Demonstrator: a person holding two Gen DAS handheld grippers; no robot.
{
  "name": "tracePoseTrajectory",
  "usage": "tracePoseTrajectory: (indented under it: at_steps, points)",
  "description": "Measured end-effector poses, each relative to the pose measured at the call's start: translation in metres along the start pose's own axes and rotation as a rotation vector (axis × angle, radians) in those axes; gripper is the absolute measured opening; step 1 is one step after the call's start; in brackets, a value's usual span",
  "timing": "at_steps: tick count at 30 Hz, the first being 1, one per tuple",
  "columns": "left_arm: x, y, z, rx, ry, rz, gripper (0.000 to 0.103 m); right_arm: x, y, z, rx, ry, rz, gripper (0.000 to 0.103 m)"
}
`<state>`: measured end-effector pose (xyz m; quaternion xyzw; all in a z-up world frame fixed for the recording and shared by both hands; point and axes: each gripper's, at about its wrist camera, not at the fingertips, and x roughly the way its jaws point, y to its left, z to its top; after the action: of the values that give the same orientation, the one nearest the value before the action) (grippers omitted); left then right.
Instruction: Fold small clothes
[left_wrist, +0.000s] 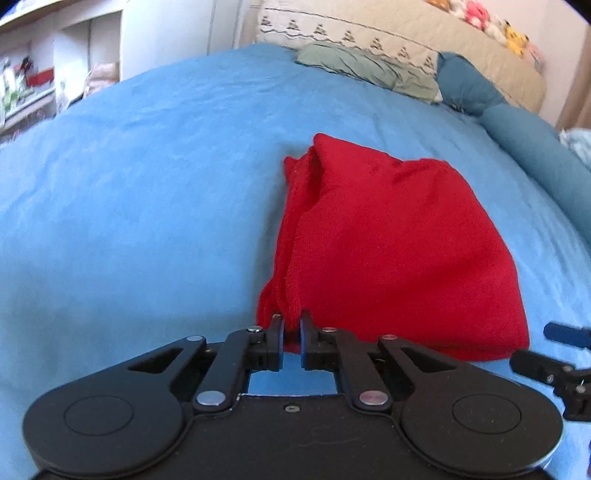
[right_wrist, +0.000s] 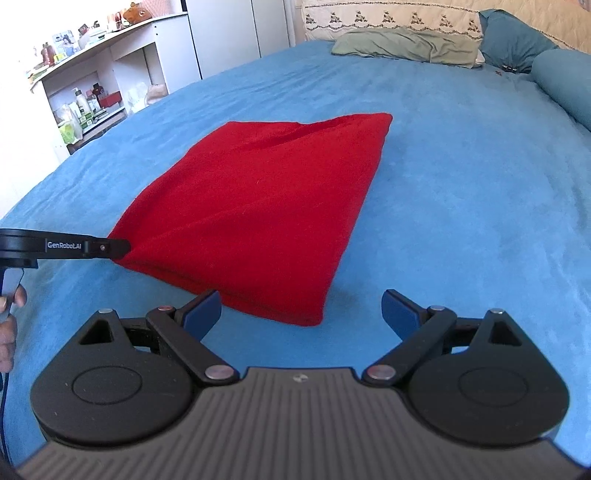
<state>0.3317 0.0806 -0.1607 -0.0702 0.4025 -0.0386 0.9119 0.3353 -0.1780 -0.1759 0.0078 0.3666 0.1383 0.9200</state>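
A red knit garment (left_wrist: 384, 243) lies folded on the blue bedspread (left_wrist: 147, 184); it also shows in the right wrist view (right_wrist: 258, 210). My left gripper (left_wrist: 291, 325) is shut on the garment's near left corner, and it shows from the side in the right wrist view (right_wrist: 122, 246). My right gripper (right_wrist: 301, 306) is open and empty, its blue pads (right_wrist: 203, 314) just in front of the garment's near right corner, not touching it. Its fingers (left_wrist: 546, 362) show at the right edge of the left wrist view.
Pillows (right_wrist: 402, 44) and a blue bolster (right_wrist: 565, 88) lie at the head of the bed. White shelves (right_wrist: 85, 92) with bottles and small items stand past the bed's left edge. The bedspread (right_wrist: 461, 184) stretches wide around the garment.
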Motion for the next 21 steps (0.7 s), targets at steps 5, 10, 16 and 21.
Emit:
tracePoseTrajectory:
  at_steps: [5,10,16,21]
  points:
    - [-0.026,-0.001,0.020,0.055,-0.063,-0.006,0.086,-0.007,-0.011,0.013,0.012,-0.012,0.017,0.103]
    - [-0.014,0.006,0.063,0.102,-0.068,-0.035,0.103,0.000,-0.032,0.050,0.119,0.016,0.078,0.103]
    - [0.062,0.023,0.104,0.028,0.131,-0.207,0.101,0.055,-0.075,0.086,0.384,0.136,0.146,0.103]
    - [0.101,0.020,0.116,0.005,0.186,-0.235,0.090,0.087,-0.091,0.086,0.497,0.140,0.192,0.103]
